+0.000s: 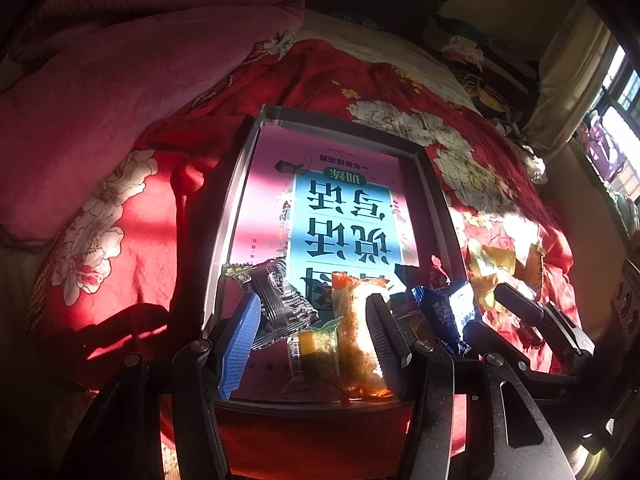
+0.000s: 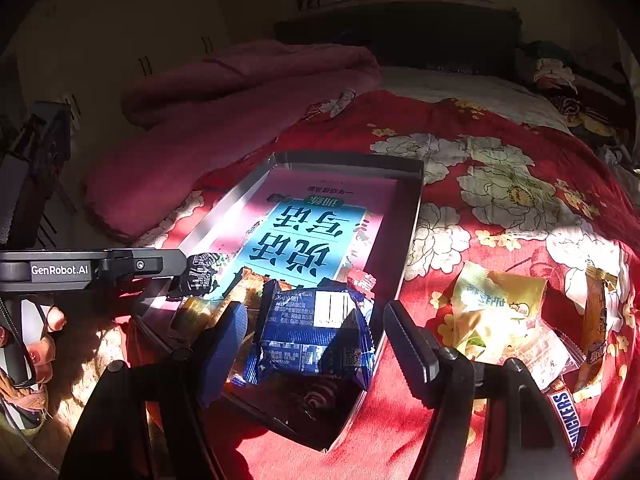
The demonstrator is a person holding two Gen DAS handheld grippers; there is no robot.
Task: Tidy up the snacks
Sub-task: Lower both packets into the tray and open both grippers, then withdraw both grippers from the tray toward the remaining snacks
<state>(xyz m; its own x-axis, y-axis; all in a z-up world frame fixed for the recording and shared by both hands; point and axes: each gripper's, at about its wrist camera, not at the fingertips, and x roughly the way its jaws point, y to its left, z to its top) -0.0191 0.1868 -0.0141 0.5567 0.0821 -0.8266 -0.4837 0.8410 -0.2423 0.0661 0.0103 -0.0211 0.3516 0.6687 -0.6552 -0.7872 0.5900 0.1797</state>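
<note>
Snacks, left wrist view: we see a black packet (image 1: 280,304), an orange packet (image 1: 358,336) and a green-and-amber packet (image 1: 316,350) lying at the near end of the tray (image 1: 236,184); a blue packet (image 1: 444,312) sits at the tray's right near corner.
Left gripper: our left gripper (image 1: 310,340) hangs over the tray's near end with its jaws spread wide, and we cannot tell whether they touch the packets between them.
Tray floor: a pink book (image 1: 344,208) with a pale blue panel covers it.
Surface: a red floral quilt (image 1: 132,216) in patchy sunlight, a pink blanket (image 1: 132,56) heaped at the far left.
Room: a window (image 1: 616,120) with pale curtains at the right.

Snacks, right wrist view: the blue packet (image 2: 314,336) rests tilted on the tray's (image 2: 412,216) near right corner; a yellow packet (image 2: 496,304), a clear one and a Snickers bar (image 2: 568,420) lie loose on the quilt (image 2: 500,200) to the right.
Right gripper: our right gripper (image 2: 316,344) is spread wide around the blue packet, pads apart from it.
Left gripper here: it (image 2: 176,268) enters from the left beside the black packet (image 2: 200,272).
Room: a dark headboard (image 2: 400,32) stands beyond the bed.
</note>
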